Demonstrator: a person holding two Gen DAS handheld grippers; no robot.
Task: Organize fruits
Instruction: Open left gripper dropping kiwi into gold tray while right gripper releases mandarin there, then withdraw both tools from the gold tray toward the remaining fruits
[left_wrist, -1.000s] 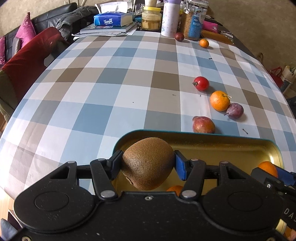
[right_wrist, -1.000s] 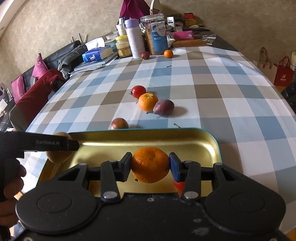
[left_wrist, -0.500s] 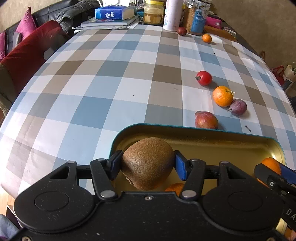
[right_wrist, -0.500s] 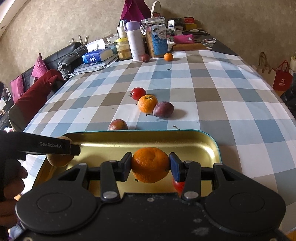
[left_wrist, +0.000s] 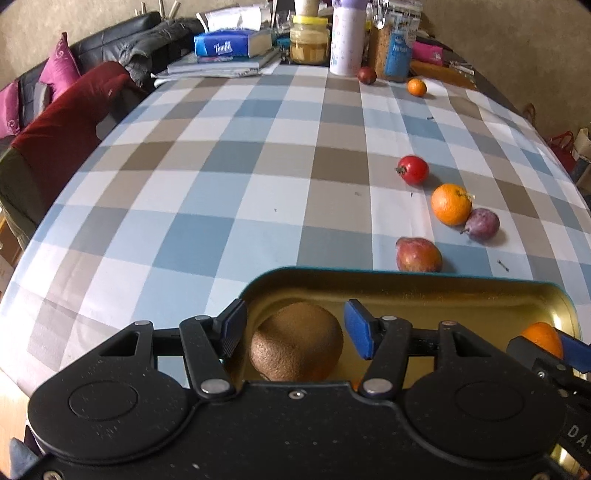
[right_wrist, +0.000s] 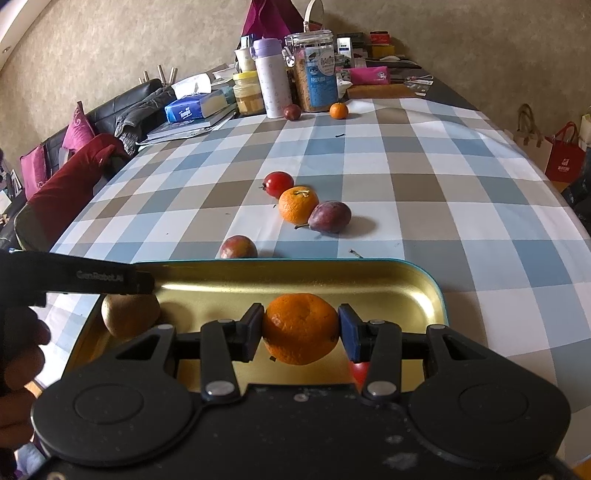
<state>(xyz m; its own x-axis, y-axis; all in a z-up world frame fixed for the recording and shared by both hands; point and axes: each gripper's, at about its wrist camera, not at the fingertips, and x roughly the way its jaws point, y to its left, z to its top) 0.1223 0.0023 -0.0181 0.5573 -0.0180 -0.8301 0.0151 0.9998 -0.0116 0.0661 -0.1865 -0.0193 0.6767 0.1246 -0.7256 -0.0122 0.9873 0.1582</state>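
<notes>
The left claw (left_wrist: 295, 328) stands apart over the near left corner of the gold tray (left_wrist: 443, 295), and the kiwi (left_wrist: 295, 347) lies between its pads with a gap on each side, pressed by neither. The right claw (right_wrist: 301, 328) is clamped on a mandarin (right_wrist: 300, 328) above the tray. Beyond both claws, on the checked tabletop (right_wrist: 443, 206), lie a reddish fruit (right_wrist: 238, 247), a second mandarin (right_wrist: 297, 204), a plum (right_wrist: 329, 217) and a tomato (right_wrist: 277, 184).
</notes>
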